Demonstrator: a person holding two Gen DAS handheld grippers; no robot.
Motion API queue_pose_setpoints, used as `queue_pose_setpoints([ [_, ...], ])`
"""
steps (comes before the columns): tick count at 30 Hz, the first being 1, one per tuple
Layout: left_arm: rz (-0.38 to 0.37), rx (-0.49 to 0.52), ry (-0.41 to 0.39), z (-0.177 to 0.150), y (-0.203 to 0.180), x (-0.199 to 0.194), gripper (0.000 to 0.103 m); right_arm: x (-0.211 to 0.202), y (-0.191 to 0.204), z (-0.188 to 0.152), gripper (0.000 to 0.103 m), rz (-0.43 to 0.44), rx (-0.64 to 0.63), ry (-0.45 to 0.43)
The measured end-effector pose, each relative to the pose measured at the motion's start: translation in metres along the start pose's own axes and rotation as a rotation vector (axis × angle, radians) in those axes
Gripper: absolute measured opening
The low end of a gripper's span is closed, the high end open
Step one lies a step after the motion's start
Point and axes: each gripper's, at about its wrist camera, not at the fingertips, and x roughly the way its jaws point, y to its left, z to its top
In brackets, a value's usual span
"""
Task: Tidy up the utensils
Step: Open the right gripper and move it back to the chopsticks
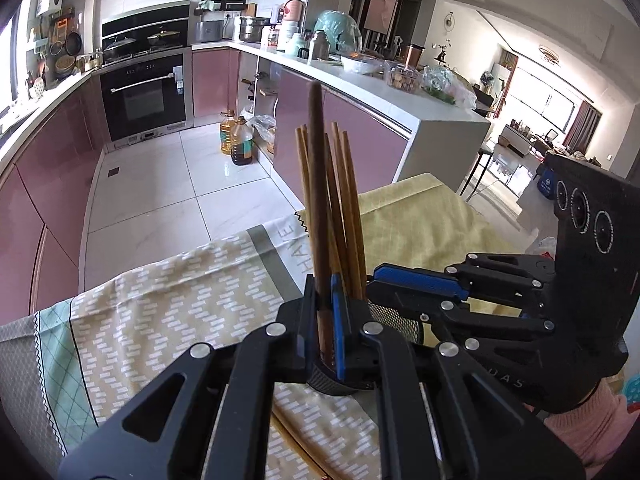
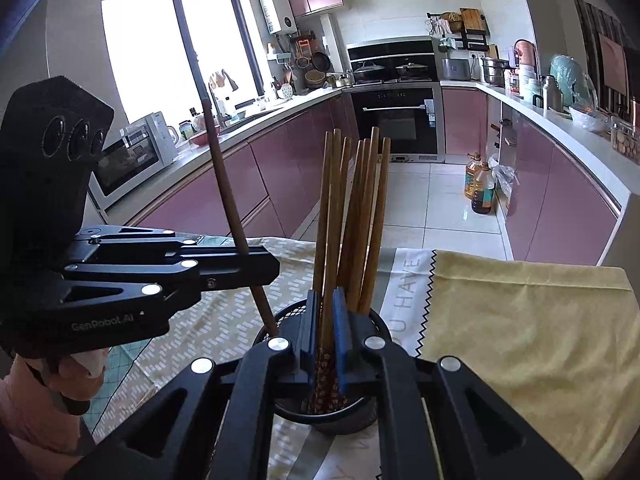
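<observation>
The left hand-held gripper (image 1: pixel 326 312) was clamped on a dark brown chopstick (image 1: pixel 318 208), its lower tip inside the black mesh holder (image 2: pixel 360 412) on the cloth-covered tabletop (image 2: pixel 520 340). The right hand-held gripper (image 2: pixel 324 332) was closed around one light wooden chopstick (image 2: pixel 334 240) of the bundle standing upright in that holder.

Table draped in a patterned beige cloth (image 2: pixel 224 300), with a plain yellow cloth (image 2: pixel 520 320) toward 3 o'clock. A black mesh holder (image 2: pixel 332 420) stands on the patterned cloth at 6 o'clock; loose chopsticks (image 1: pixel 296 440) lie beside it.
</observation>
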Motion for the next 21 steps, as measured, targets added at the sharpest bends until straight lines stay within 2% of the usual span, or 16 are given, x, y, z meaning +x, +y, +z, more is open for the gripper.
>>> queue_pose_setpoints([
  [9,0.006,-0.063,-0.065,-0.015,0.009,-0.009,0.018,-0.017,0.004,-0.005,0.022,0.017,0.0,-0.041],
  [11,0.027,-0.07,-0.098,-0.024,0.01,-0.018,0.024,-0.025,0.009,-0.008,0.025,0.032,-0.012,-0.056],
  [13,0.047,-0.084,-0.136,-0.036,0.013,-0.03,0.04,-0.035,0.018,-0.012,0.029,0.056,-0.033,-0.074],
  [16,0.08,-0.115,-0.179,-0.057,0.021,-0.046,0.05,-0.048,0.032,-0.024,0.039,0.094,-0.079,-0.088],
  [17,0.099,-0.125,-0.184,-0.065,0.024,-0.05,0.051,-0.051,0.037,-0.03,0.041,0.109,-0.092,-0.086],
  [19,0.133,-0.146,-0.19,-0.081,0.029,-0.055,0.064,-0.05,0.046,-0.043,0.045,0.131,-0.11,-0.063],
  [21,0.168,-0.16,-0.174,-0.097,0.033,-0.055,0.069,-0.044,0.052,-0.055,0.046,0.134,-0.11,-0.024],
])
